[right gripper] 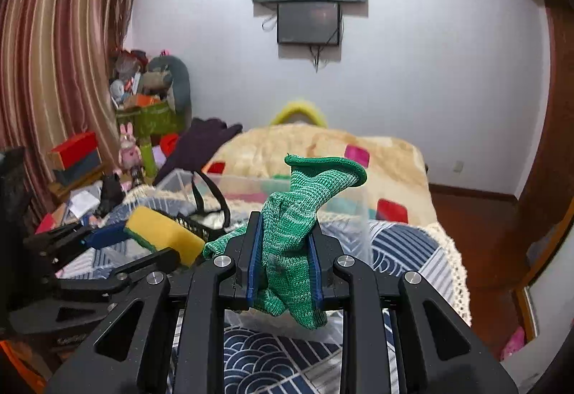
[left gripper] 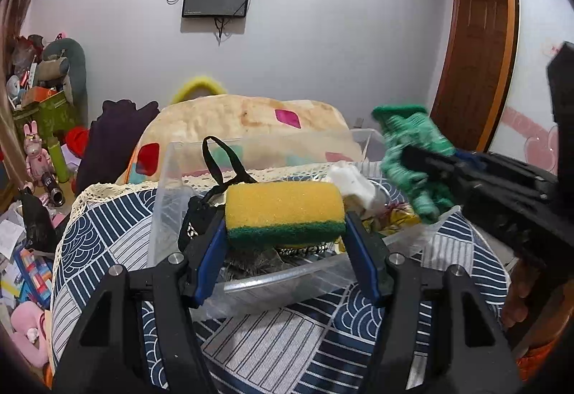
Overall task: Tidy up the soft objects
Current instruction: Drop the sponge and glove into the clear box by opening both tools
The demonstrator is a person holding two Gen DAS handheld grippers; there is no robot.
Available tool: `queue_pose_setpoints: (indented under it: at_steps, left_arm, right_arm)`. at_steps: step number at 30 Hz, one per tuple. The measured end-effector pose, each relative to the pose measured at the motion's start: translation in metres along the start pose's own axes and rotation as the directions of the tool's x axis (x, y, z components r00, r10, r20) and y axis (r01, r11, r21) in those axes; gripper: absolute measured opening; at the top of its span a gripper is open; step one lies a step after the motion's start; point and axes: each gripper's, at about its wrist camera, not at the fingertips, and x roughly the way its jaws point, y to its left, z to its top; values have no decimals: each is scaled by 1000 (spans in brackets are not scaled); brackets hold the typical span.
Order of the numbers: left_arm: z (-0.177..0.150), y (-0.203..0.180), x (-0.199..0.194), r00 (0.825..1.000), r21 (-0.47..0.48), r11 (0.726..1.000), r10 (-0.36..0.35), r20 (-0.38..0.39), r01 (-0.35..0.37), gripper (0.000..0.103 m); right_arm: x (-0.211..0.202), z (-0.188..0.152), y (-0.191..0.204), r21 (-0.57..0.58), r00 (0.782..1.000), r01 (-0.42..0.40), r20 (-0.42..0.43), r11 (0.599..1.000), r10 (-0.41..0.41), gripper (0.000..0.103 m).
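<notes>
Spongy yellow-green block (left gripper: pixel 285 214) pinched; knitted green cloth (right gripper: pixel 292 236) clamped.

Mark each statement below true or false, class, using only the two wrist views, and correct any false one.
1. The left gripper is shut on a yellow and green sponge. True.
2. The right gripper is open with nothing in it. False: it is clamped on a green knitted glove.
3. A clear plastic bin sits on the blue and white patterned cloth. True.
4. The sponge is lying at the bottom of the bin. False: it is held between the fingers above the bin.
5. Two dark screens hang on the wall. True.
</notes>
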Motion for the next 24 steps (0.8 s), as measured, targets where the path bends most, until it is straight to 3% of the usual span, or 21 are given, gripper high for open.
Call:
queue_pose_setpoints:
  at_steps: [9,12,14,17,24]
  left_arm:
    - [-4,9,16,999,-41,999,-22,-48,20,70]
    - [-4,11,13,999,-45,999,-15,-47,13,76]
    - [-6,13,9,999,-48,999,-16,-45,14,79]
    - [-6,14,3,999,-48,999,-17,-43,15,84]
    - [-2,17,-24,1000,-51,999,-10,4,10,88]
  right_arm:
    - [29,-8,5,-18,995,-7,-98,1000,5,24]
    - [27,-9,5,-37,994,10,-110,999,-14,34]
    - [23,-12,4,-37,993,17,-115,999,-21,49]
    - [16,-11,-1,-38,995,32,-94,999,-35,64]
    - [-11,-7,-1,-70,998,46,-32,996,-49,67]
